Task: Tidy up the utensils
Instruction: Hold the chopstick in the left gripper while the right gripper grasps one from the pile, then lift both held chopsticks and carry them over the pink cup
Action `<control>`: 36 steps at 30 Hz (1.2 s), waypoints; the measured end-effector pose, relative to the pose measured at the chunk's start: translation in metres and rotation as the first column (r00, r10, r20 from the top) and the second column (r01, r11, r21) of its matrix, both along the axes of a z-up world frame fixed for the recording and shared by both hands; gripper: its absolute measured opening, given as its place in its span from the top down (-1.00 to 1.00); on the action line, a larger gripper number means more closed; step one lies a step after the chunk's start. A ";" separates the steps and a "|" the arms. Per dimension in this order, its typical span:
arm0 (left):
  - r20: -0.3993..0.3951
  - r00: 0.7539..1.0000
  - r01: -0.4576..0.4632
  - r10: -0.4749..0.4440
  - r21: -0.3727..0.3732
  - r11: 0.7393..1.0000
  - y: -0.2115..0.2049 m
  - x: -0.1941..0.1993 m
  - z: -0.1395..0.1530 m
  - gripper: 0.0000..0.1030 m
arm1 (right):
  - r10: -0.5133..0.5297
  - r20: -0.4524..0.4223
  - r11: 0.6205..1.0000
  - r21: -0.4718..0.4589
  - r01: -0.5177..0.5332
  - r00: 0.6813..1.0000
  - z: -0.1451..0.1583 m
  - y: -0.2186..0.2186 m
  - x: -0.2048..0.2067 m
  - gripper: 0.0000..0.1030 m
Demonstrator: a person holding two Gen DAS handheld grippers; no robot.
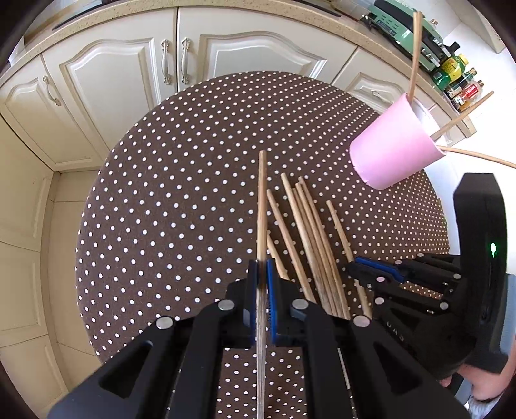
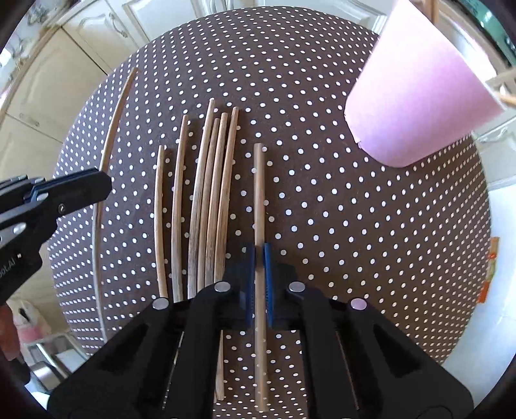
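Several wooden chopsticks (image 2: 206, 199) lie side by side on the round dotted table (image 2: 354, 241). My right gripper (image 2: 259, 249) points down and is shut on the rightmost chopstick (image 2: 259, 193), which lies apart from the bunch. In the left wrist view the right gripper (image 1: 354, 269) is low at the right edge of the chopsticks (image 1: 309, 238). My left gripper (image 1: 262, 267) is shut on one chopstick (image 1: 262, 199) that sticks out ahead over the table (image 1: 177, 193). A pink cup (image 1: 393, 145) at the far right holds three chopsticks (image 1: 416, 54). The cup (image 2: 416, 96) fills the upper right of the right wrist view.
Cream cabinet doors (image 1: 113, 74) stand behind the table. A counter at the upper right carries bottles (image 1: 451, 69) and a green appliance (image 1: 396, 22). A person's hand (image 1: 483, 383) holds the right gripper's body at the lower right. The left gripper (image 2: 108, 185) reaches in from the left of the right wrist view.
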State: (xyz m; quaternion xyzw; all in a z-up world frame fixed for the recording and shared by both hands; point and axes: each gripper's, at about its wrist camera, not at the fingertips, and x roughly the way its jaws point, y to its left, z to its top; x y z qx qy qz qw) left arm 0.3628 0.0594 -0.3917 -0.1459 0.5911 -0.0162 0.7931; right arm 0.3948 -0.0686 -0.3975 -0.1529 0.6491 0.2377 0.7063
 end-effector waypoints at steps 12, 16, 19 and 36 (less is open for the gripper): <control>0.110 0.991 0.084 -0.082 -0.016 0.996 -0.029 0.000 0.049 0.88 | -0.169 0.008 0.958 0.238 0.162 0.986 0.050 -0.049 -0.010 0.89; 0.161 0.979 0.132 -0.129 -0.010 0.991 -0.045 -0.002 0.071 0.88 | -0.222 0.042 0.931 0.307 0.199 0.974 0.076 -0.067 -0.018 0.89; 0.193 0.968 0.165 -0.161 -0.004 0.986 -0.056 -0.003 0.085 0.88 | -0.253 0.062 0.913 0.344 0.217 0.965 0.092 -0.082 -0.019 0.89; 0.386 0.892 0.255 -0.237 0.005 0.967 -0.090 0.031 0.167 0.88 | -0.403 0.224 0.824 0.511 0.245 0.888 0.208 -0.150 -0.002 0.89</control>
